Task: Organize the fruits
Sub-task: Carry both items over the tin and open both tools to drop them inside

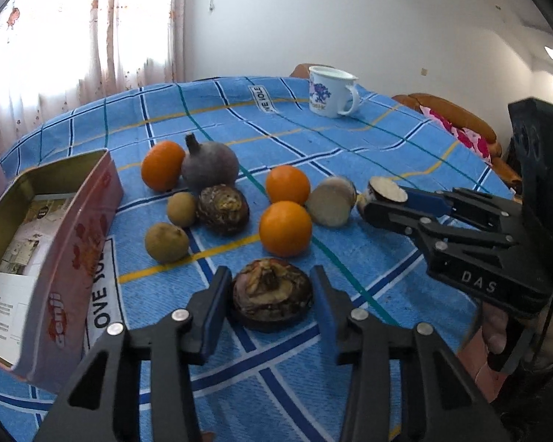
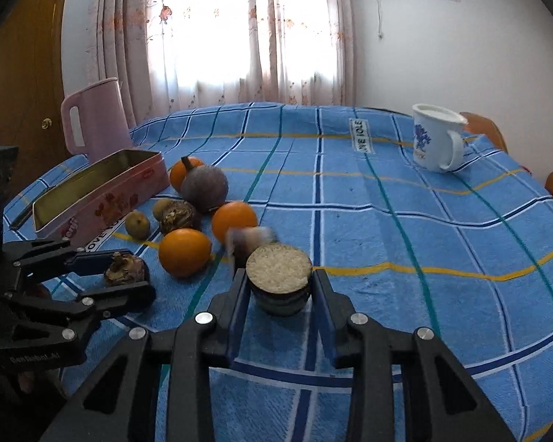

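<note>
My left gripper is closed around a dark brown fruit half that rests on the blue checked cloth; it also shows in the right wrist view. My right gripper is closed around a cut fruit half with a pale flat top, seen from the side in the left wrist view. Between them lie three oranges, another cut half, a purple round fruit, a brown half and two small tan fruits.
An open pink tin holding papers stands at the left. A white enamel mug stands at the far side of the table. A pink pitcher stands behind the tin. A wooden chair with a floral cushion is past the right edge.
</note>
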Tool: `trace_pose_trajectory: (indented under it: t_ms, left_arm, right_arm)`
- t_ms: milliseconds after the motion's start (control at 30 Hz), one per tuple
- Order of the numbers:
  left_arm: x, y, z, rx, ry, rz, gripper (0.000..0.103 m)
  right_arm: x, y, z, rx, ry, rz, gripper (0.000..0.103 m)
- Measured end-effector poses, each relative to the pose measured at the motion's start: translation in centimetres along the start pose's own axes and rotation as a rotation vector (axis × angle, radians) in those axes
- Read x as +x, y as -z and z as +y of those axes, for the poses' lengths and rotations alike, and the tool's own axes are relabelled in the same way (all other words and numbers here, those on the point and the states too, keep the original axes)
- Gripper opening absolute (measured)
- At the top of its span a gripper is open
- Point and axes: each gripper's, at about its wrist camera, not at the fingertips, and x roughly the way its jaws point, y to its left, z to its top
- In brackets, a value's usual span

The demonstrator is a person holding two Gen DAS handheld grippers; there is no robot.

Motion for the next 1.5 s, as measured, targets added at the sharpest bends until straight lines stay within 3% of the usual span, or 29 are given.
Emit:
trace_pose_trajectory:
  t_ms: [800,1500]
  left_arm:
    - [-4.9,-1.5,2.2,-0.009,-0.125,-0.185,0.045]
    - [-7.8,-1.9,6.6,-0.091,-0.227,-0.253,0.045]
  right_arm:
    - [-1.7,-3.2,3.0,-0.054,-0.071,-0.148,0.036]
    - [-0.8,-6.6,8.0,-0.139,-0.169,-0.214,0.036]
